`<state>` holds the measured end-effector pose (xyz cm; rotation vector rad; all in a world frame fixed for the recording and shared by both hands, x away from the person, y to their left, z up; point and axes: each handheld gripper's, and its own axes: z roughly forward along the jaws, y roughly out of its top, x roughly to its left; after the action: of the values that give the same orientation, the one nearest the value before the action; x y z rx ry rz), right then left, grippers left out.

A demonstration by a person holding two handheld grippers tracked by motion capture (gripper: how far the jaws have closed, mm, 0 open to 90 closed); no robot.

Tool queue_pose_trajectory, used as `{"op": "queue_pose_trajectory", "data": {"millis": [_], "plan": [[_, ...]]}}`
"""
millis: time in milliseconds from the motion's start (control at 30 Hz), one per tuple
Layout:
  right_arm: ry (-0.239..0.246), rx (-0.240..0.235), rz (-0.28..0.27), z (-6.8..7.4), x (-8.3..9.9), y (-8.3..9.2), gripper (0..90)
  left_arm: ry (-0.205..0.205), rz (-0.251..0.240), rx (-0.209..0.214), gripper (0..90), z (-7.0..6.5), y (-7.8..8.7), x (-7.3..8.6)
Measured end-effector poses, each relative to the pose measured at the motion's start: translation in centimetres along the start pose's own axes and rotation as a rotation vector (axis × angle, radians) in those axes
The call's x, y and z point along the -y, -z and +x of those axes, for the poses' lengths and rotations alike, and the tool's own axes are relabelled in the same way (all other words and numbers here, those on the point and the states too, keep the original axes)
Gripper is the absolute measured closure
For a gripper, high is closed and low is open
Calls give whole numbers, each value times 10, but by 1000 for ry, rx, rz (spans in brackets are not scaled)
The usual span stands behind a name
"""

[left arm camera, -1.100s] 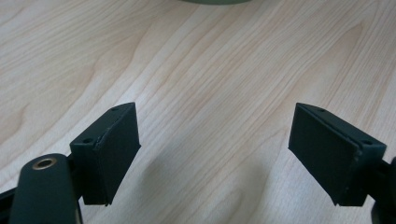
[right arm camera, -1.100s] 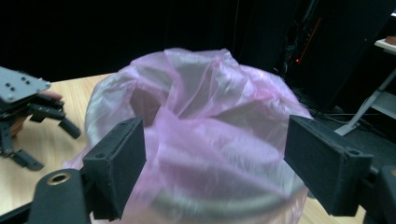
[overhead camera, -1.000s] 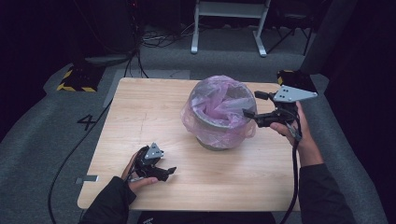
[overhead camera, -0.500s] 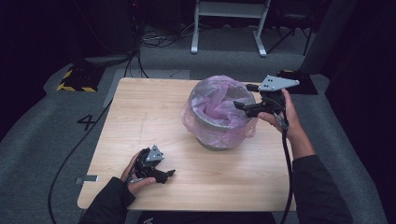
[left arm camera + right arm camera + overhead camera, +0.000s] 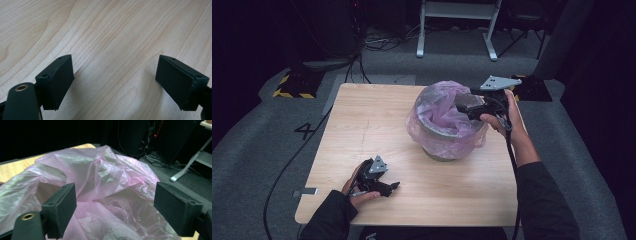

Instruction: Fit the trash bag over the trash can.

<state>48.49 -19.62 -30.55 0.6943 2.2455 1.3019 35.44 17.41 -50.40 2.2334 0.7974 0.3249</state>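
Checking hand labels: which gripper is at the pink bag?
The right gripper, held over the rim of the pink bag lining the grey bin, jaws open. The left gripper lies low over bare table, also open.

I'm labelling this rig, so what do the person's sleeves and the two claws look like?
Both sleeves are dark. Each claw, left and right, has two black blocky jaws, a brass-coloured eyelet, a grey three-cornered plate on top and a trailing black cable.

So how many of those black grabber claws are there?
2. The left black two-jaw gripper rests low on the pale wooden table, jaws open. The right black two-jaw gripper is held open at the rim of the grey bin lined with a pink plastic bag.
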Motion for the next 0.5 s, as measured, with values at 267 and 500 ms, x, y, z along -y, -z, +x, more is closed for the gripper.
{"op": "queue_pose_trajectory", "data": {"millis": [267, 500], "plan": [[-5, 10, 58, -6, 1, -13, 183, 0, 3, -1, 143, 0, 0, 0], [19, -39, 84, -7, 0, -17, 187, 0, 3, -1, 143, 0, 0, 0]]}}
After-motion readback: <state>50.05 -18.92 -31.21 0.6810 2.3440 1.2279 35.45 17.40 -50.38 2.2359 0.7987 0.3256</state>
